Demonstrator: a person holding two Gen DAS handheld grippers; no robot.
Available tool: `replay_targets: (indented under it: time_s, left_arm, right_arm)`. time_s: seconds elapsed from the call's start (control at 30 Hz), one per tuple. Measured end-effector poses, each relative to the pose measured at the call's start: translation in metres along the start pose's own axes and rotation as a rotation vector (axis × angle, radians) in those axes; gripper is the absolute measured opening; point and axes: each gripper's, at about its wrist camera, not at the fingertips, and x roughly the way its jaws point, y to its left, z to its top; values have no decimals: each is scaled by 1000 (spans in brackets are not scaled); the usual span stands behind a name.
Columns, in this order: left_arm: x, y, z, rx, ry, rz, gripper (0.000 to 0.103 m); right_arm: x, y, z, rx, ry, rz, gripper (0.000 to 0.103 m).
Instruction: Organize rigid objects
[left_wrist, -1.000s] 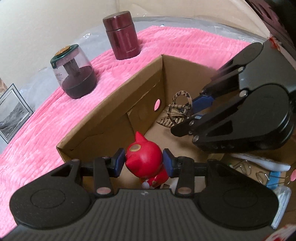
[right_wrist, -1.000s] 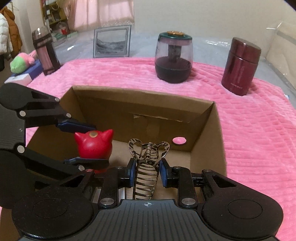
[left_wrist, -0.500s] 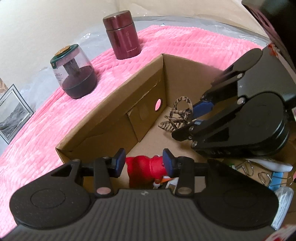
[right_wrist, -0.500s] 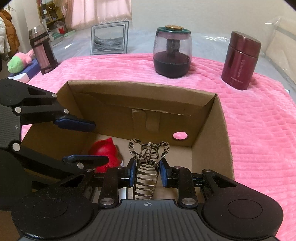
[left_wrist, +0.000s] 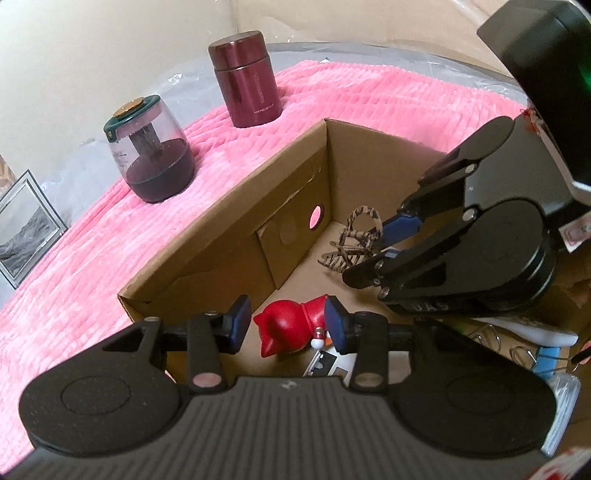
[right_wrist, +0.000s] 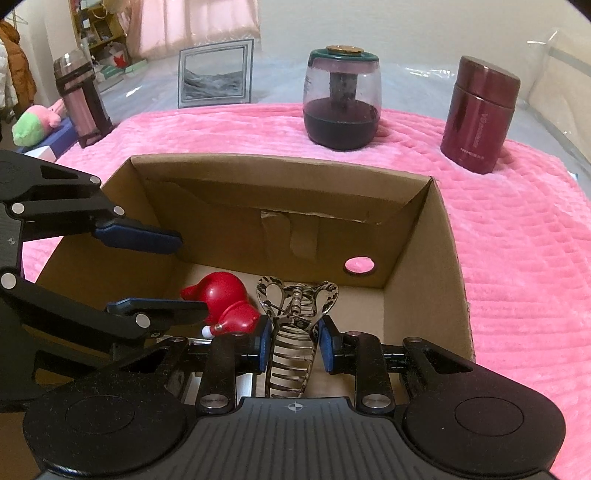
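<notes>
A red horned figure (left_wrist: 284, 328) lies on its side on the floor of the open cardboard box (left_wrist: 221, 206). My left gripper (left_wrist: 287, 321) hangs over it, open, with its blue pads apart and above the figure. In the right wrist view the figure (right_wrist: 221, 299) sits below and beyond the left gripper (right_wrist: 184, 273). My right gripper (right_wrist: 294, 343) is shut on a striped animal-print hair claw clip (right_wrist: 293, 325), held inside the box (right_wrist: 280, 166) above its floor. The left wrist view also shows the right gripper (left_wrist: 369, 251) and the clip (left_wrist: 354, 240) near the far corner.
The box sits on a pink blanket (right_wrist: 517, 240). Behind it stand a dark red flask (right_wrist: 480, 122), a green-lidded glass jar (right_wrist: 341, 99), a framed picture (right_wrist: 216, 75) and a pink bottle (right_wrist: 79, 99). Binder clips and small items (left_wrist: 535, 354) fill the box's near right.
The red figure stood upright between my left pads; it has since dropped out and now lies on its side on the box floor. The right gripper still holds the clip.
</notes>
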Motion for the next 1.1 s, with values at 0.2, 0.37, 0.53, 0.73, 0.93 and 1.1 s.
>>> replay_targets:
  time_s: [0.2, 0.37, 0.53, 0.73, 0.93, 1.1]
  left_arm:
    - [-3, 0, -1, -8, -14, -2, 39]
    - [-16, 0, -3, -35, -41, -7, 39]
    - [-43, -4, -6, -61, -82, -14, 39]
    - [-84, -18, -13, -85, -120, -5, 48]
    - [-128, -40, -25, -130, -150, -7, 56]
    - [-163, -59, -42, -180, -178, -12, 71]
  right_arm:
    - [-6, -3, 0, 14, -28, -1, 24]
    - [-21, -3, 0, 26, -59, -11, 24]
    - [-48, 4, -7, 25, -84, -27, 24]
    - [-94, 15, -28, 32, -102, -43, 27]
    - [-147, 32, -61, 38, -115, -29, 55]
    - [-189, 48, -89, 45, -142, -17, 68]
